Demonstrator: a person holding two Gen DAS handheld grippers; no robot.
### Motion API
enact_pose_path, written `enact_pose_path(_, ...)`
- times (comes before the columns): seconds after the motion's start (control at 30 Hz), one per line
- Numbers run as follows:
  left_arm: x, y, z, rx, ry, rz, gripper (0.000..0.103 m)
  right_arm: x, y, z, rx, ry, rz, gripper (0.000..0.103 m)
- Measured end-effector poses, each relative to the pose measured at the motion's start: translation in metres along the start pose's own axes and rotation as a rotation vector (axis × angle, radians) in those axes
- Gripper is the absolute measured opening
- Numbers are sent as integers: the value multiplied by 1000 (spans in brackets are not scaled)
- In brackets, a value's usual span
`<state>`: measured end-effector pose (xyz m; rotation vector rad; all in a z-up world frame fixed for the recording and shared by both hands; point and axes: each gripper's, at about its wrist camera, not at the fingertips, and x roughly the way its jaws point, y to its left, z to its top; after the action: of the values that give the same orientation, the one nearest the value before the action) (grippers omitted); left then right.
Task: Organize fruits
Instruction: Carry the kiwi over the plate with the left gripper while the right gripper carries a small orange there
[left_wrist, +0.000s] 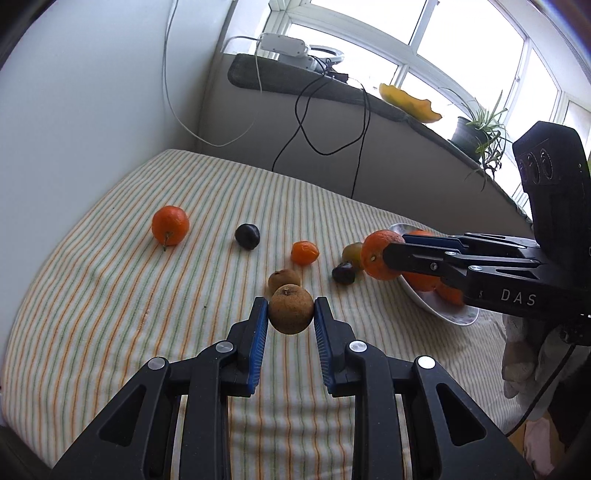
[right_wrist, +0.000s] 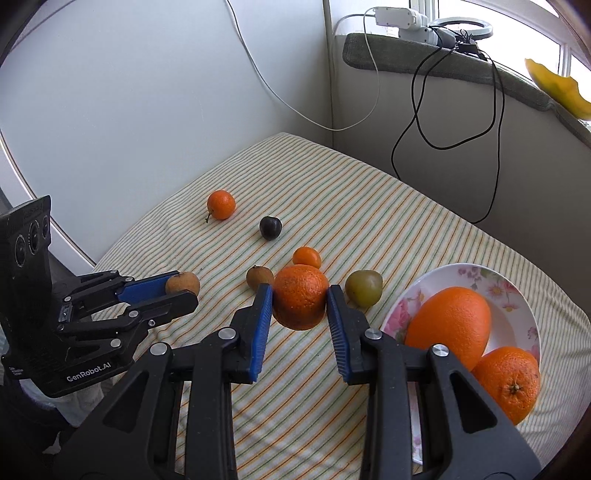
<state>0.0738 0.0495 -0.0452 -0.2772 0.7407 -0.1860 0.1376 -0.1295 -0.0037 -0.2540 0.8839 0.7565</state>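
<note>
L gripper (left_wrist: 291, 314): fingers clamped on a brown round fruit (left_wrist: 290, 308), held just above the striped cloth (left_wrist: 110, 295) on the table. 2nd brown fruit (left_wrist: 283, 280) sits right behind it on the cloth.

R gripper (right_wrist: 300, 301): fingers clamped on a mandarin (right_wrist: 300, 295), lifted off the cloth, just left of the floral plate (right_wrist: 476, 271). Plate already has a big orange (right_wrist: 448, 325) + smaller orange (right_wrist: 508, 380), touching each other.

Loose on cloth: stemmed mandarin (right_wrist: 221, 205) far back-left, dark plum (right_wrist: 270, 228) near it, small orange fruit (right_wrist: 306, 257) behind the held mandarin, green-yellow fruit (right_wrist: 364, 288) between R fingers and plate. 2nd dark plum (left_wrist: 343, 273) shows in L wrist view only, beside the green one.
</note>
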Motion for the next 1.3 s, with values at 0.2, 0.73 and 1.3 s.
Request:
enact_pose_path(0.2, 12, -36, 2, 44, 19, -65, 24, -27, -19, -9, 29, -33, -17, 31)
enact_pose_path(0.73, 44, -122, -1, 161, 74, -185, 24, -71, -91, -30, 137, -83, -122, 31)
enact_pose_path(1.3, 59, -162, -5, 213, 102, -197, 24, -61, -130, -38, 202, -74, -157, 31)
